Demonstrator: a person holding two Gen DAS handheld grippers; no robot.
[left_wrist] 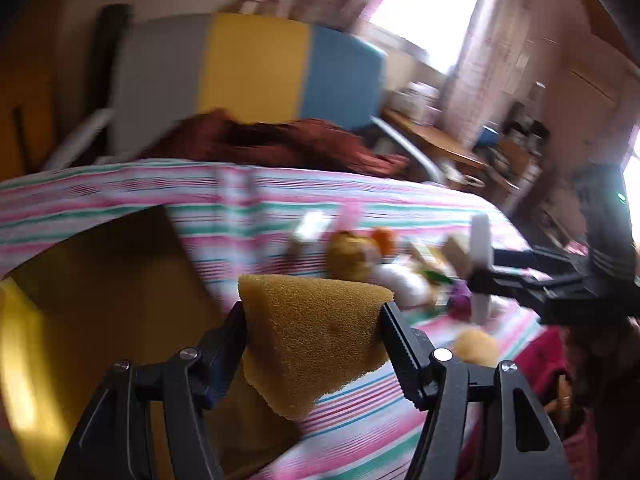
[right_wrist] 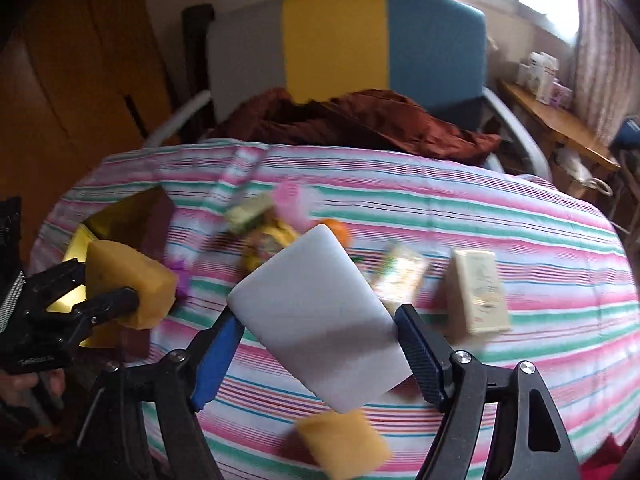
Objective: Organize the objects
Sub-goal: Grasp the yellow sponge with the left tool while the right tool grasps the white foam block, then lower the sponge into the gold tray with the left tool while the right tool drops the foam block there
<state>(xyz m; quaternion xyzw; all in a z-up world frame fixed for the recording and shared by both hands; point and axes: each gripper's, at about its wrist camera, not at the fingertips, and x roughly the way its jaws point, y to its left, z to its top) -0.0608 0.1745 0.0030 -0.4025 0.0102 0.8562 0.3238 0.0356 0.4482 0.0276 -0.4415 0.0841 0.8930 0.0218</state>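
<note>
My left gripper is shut on a yellow-brown sponge, held in the air above the striped bedsheet. The right wrist view shows that same sponge in the left gripper, over an open gold-lined box. My right gripper is shut on a white foam block, tilted and lifted off the sheet. In the left wrist view the right gripper and its white block appear at the right.
On the sheet lie a second yellow sponge, a cream carton, a clear packet and a blurred cluster of small toys. Behind are a maroon cloth, a grey-yellow-blue chair back and a wooden desk.
</note>
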